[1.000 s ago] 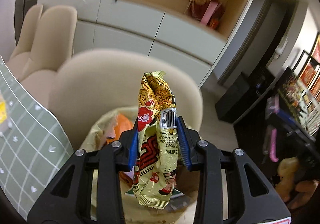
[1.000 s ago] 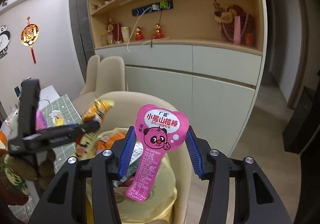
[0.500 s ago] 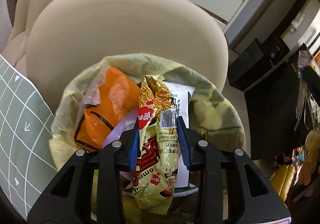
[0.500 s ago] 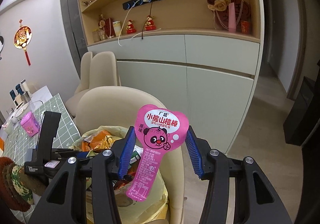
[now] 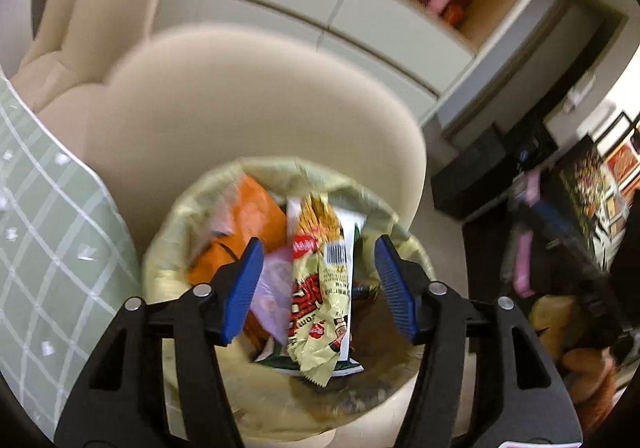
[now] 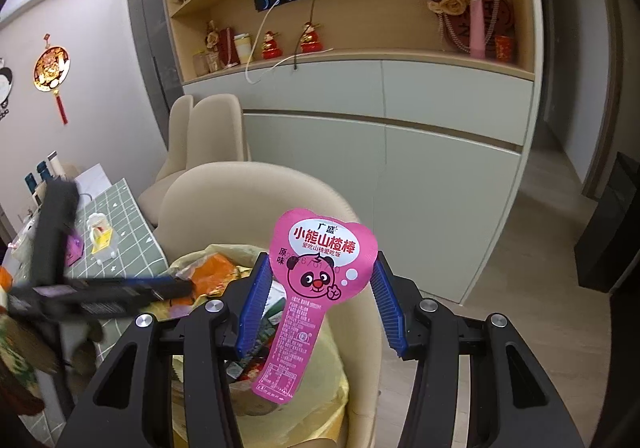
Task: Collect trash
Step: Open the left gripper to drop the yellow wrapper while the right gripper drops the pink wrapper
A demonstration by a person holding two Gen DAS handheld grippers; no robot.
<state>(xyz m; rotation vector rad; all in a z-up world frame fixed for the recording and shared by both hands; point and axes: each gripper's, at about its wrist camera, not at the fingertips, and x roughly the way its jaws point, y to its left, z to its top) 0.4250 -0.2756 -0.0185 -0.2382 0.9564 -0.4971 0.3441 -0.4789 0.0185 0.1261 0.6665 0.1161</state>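
Observation:
My left gripper (image 5: 318, 280) is open right above the trash bin with a yellow liner (image 5: 160, 248). The yellow snack wrapper (image 5: 320, 288) lies loose in the bin between the jaws, on an orange packet (image 5: 244, 232) and other wrappers. My right gripper (image 6: 318, 300) holds a pink panda lollipop-shaped wrapper (image 6: 320, 268) upright between its blue pads, above the same bin (image 6: 320, 396). The left gripper shows in the right wrist view (image 6: 168, 288), reaching over the bin from the left.
A beige chair (image 5: 260, 107) backs the bin. A table with a green checked cloth (image 5: 40, 248) is at the left, with small items on it (image 6: 100, 236). Cabinets and shelves (image 6: 400, 127) stand behind. Dark furniture (image 5: 500, 167) is at the right.
My left gripper opened and let go of the yellow snack wrapper, which dropped into the bin. The right gripper kept hold of the pink wrapper and hardly moved.

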